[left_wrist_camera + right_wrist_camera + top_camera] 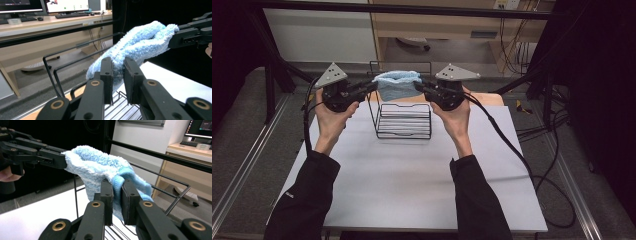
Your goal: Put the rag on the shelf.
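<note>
Light blue terry cloth hangs over the black wire rack, pinched at opposite ends by left gripper and right gripper; a loosening left pinch could drop it.

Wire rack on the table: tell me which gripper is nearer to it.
Neither clearly. Left gripper is above the wire rack's left side, right gripper above its right, both clamped on the blue cloth.
</note>
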